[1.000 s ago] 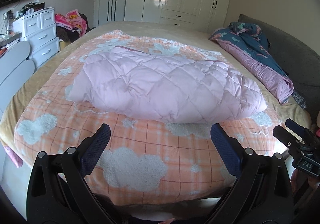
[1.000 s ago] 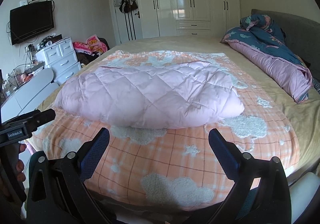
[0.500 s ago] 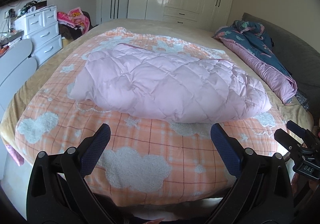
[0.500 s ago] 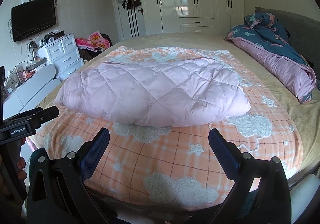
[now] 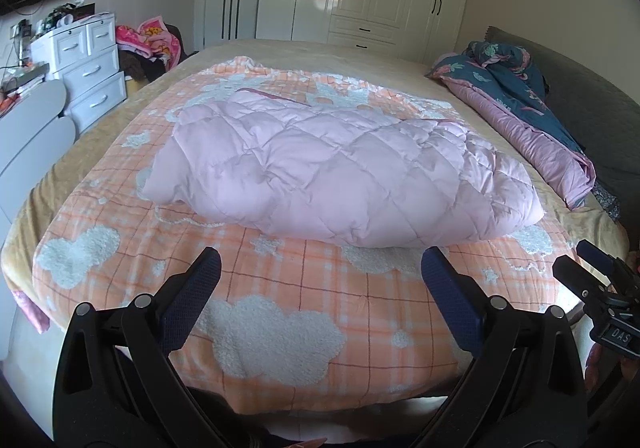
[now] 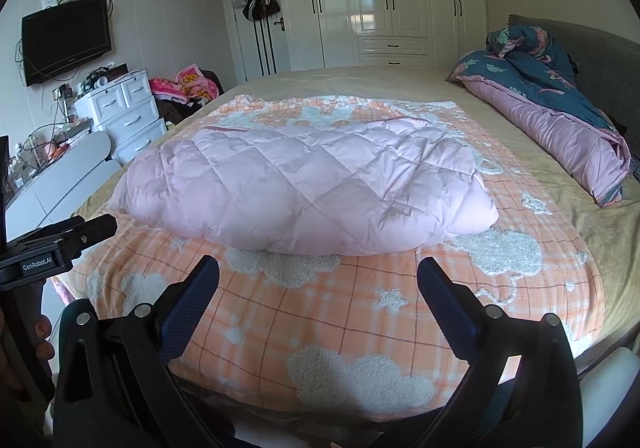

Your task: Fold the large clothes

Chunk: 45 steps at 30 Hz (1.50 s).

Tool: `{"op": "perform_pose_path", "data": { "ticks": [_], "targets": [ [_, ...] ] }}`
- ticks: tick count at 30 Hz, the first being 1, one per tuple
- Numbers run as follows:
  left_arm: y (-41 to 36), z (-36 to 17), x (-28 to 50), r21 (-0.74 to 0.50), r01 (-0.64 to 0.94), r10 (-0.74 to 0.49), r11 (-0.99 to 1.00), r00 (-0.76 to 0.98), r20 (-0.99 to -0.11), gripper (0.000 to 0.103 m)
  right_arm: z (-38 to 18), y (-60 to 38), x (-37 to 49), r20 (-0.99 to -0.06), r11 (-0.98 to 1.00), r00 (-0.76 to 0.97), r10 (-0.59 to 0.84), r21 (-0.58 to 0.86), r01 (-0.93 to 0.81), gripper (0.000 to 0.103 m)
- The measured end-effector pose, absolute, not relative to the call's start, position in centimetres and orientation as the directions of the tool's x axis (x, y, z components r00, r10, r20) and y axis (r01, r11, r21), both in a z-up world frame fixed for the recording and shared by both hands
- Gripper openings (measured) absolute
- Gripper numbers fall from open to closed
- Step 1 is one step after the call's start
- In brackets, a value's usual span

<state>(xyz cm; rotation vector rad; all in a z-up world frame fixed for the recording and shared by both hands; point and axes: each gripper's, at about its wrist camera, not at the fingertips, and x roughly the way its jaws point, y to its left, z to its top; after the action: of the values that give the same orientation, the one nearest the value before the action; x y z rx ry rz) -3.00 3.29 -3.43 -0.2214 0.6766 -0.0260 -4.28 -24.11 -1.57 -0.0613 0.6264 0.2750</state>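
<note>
Because the pink quilted coat (image 5: 340,172) looks puffy, soft and light, it should give under the pads and spring back, so my judgement is to pinch it low at a seamed edge or corner near its front rim, not on the slick, billowy middle. It lies as a doubled, diamond-stitched mound on the peach cloud-patterned blanket (image 5: 280,312) in the middle of the bed (image 6: 360,78), well apart from the rolled blue-and-mauve quilt (image 6: 560,108). Each hand-held gripper, left (image 5: 320,282) and right (image 6: 318,290), hangs spread wide and empty above the blanket's near edge, short of the coat.
</note>
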Motion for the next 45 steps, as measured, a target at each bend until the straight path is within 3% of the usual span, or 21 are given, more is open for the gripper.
{"op": "perform_pose_path", "data": {
  "ticks": [45],
  "targets": [
    [3.52,-3.24,-3.17,-0.216,-0.054,-0.094,0.975,0.781,-0.618,0.094,-1.49,-24.28,-4.32,-0.586,0.962,0.775,0.236,0.025,-0.273,0.099]
  ]
}}
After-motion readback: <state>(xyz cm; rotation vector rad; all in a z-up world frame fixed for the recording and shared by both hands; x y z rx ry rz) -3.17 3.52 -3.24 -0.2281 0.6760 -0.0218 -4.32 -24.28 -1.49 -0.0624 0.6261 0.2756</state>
